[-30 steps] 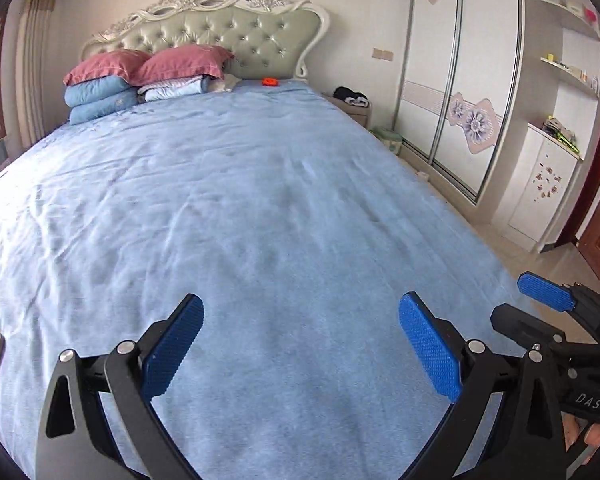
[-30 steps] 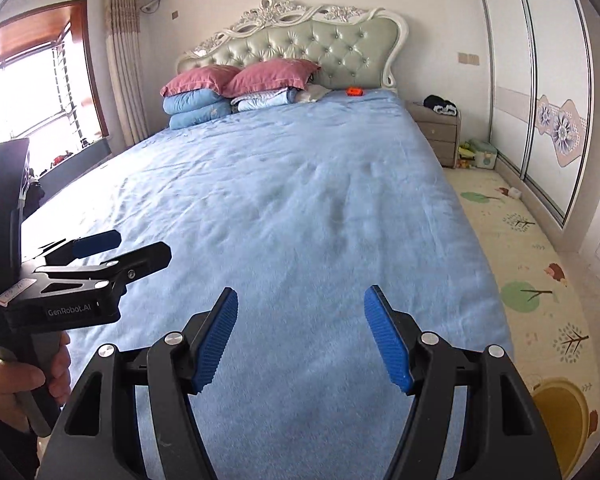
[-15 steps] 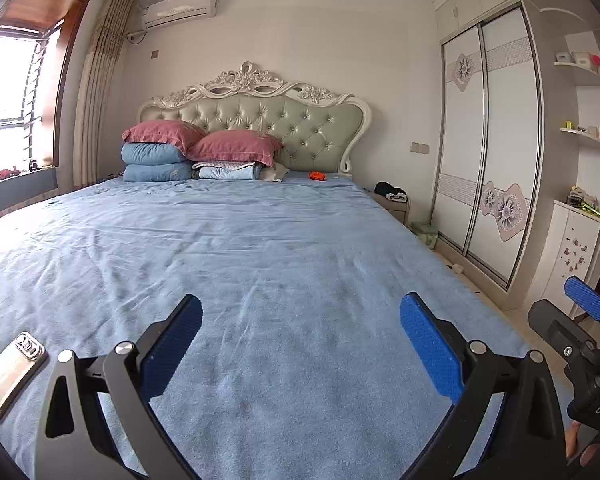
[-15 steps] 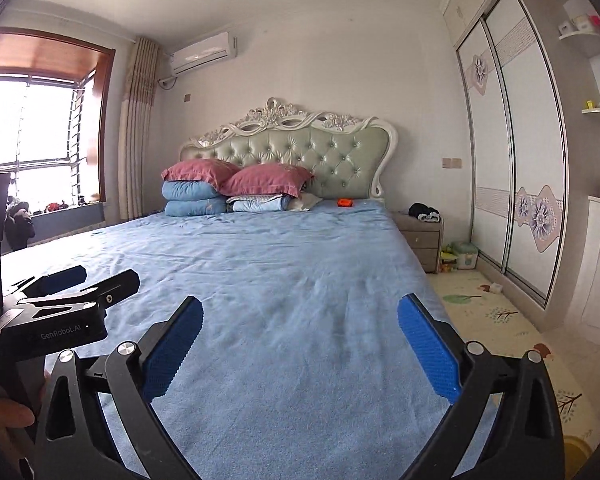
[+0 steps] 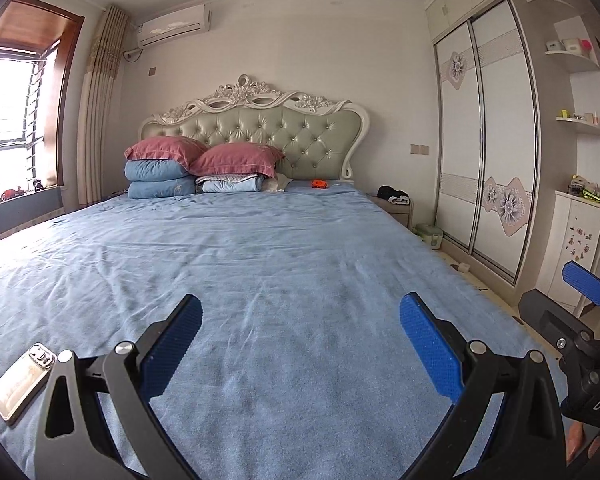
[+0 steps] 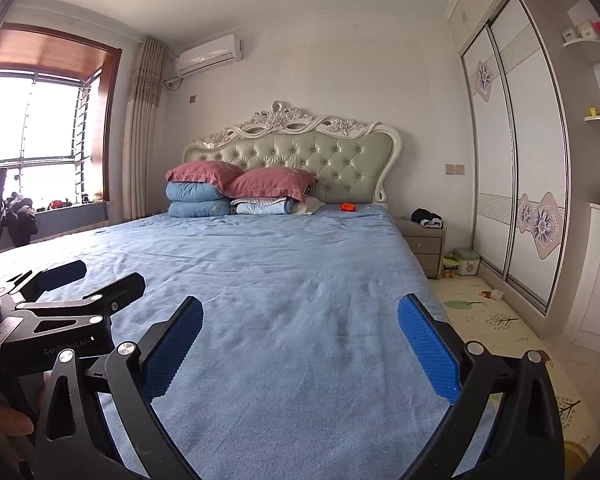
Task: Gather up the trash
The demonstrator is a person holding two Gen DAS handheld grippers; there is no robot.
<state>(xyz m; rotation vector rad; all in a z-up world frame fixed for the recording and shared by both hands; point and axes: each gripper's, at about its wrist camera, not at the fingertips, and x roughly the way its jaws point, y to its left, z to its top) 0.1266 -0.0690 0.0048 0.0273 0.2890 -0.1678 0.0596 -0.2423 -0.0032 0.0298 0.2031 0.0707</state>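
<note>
A small orange object lies on the blue bed at the far end near the headboard; it also shows in the right wrist view. My left gripper is open and empty, held low over the foot of the bed. My right gripper is open and empty beside it, also over the foot of the bed. A flat silver phone-like object lies on the bed just left of the left gripper.
Stacked pink and blue pillows sit at the headboard. A nightstand with dark clothing stands right of the bed. A wardrobe lines the right wall. A patterned floor mat and a small green box are on the floor.
Both grippers tilted up from looking down on the bed to a level view of the room. The right gripper's jaws opened wider. The silver object came into the left view.
</note>
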